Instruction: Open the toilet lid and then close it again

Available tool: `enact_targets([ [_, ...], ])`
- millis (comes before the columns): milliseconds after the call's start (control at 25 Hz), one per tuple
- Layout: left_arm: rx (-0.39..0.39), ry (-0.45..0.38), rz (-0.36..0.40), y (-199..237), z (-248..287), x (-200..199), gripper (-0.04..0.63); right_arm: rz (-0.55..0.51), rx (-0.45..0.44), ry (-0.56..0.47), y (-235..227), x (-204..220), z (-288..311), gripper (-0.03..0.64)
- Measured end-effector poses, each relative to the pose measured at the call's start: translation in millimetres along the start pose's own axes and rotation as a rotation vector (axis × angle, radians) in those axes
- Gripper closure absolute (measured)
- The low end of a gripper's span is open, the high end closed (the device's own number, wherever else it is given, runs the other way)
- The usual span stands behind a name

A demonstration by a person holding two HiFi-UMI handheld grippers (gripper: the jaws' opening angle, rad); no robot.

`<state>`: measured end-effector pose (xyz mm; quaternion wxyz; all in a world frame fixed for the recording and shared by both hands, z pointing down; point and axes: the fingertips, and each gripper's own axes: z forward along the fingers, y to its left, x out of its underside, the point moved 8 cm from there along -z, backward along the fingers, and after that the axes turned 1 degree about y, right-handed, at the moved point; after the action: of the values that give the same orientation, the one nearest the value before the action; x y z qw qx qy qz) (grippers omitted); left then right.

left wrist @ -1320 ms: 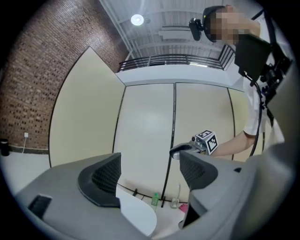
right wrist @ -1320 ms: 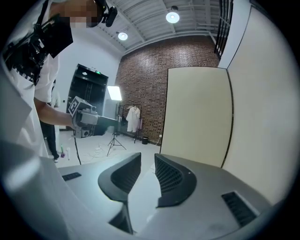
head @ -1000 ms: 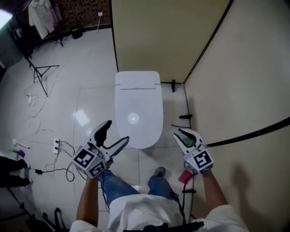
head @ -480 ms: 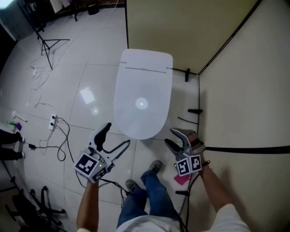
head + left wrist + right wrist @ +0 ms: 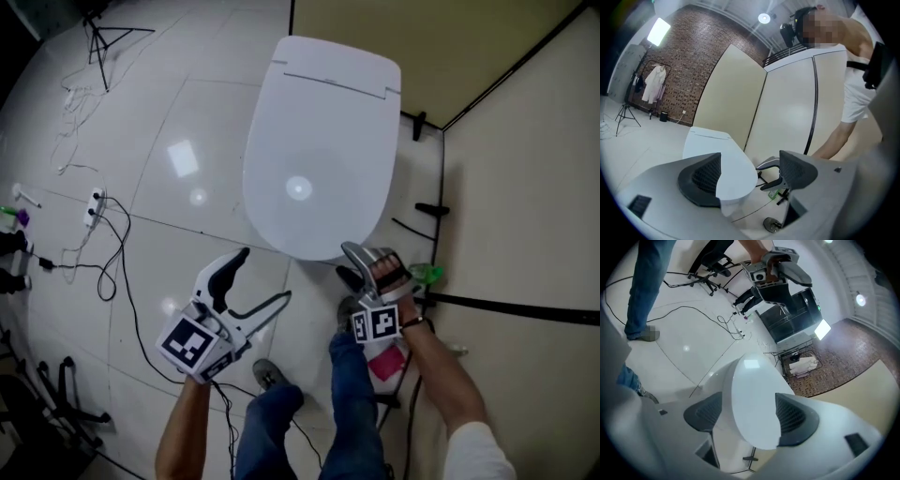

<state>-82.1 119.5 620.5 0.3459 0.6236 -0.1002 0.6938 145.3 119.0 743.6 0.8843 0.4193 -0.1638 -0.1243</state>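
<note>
Approach step: the right gripper point(image 5: 349, 264) fingers, which have just been opening, stand released around the closed toilet lid's point(image 5: 319, 141) front rim, the left gripper point(image 5: 262, 276) released and empty; next, clench and lift.

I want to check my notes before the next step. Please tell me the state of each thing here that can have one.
Toilet lid: down, closed.
Left gripper: open, empty, held apart from the lid.
Right gripper: open, its jaws have just been opening; it is at the lid's front edge, with the lid lined up between the jaws but not clamped.
Studio light: on.
</note>
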Motion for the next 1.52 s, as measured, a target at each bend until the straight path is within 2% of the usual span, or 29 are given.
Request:
enact_targets([
  [200, -0.047, -0.025, -0.027, 6, 7, 38, 0.207, -0.01, 0.012, -0.03, 15, 7, 38, 0.265],
  [400, -0.059, -0.006, -0.054, 2, 17, 53, 0.207, -0.047, -0.002, -0.081, 19, 7, 45, 0.267],
  [520, -0.075, 0.002, -0.061, 6, 16, 53, 0.207, -0.05, -0.042, -0.105, 14, 7, 45, 0.283],
  [600, -0.083, 0.007, -0.057, 8, 15, 49, 0.207, -0.055, -0.081, -0.117, 14, 5, 44, 0.362],
  [840, -0.111, 0.02, -0.043, 11, 12, 23, 0.207, -0.018, -0.099, -0.157, -11, -1, 18, 0.385],
  [1080, -0.119, 0.013, -0.006, 4, 10, -38, 0.207, 0.097, -0.081, -0.237, -104, -11, -40, 0.419],
  [1280, -0.132, -0.031, 0.033, 1, 20, -115, 0.207, 0.215, -0.03, -0.299, -219, 1, -73, 0.436],
  [1520, -0.133, -0.053, 0.045, 2, 45, -192, 0.207, 0.372, 0.068, -0.35, -355, 38, -77, 0.445],
])
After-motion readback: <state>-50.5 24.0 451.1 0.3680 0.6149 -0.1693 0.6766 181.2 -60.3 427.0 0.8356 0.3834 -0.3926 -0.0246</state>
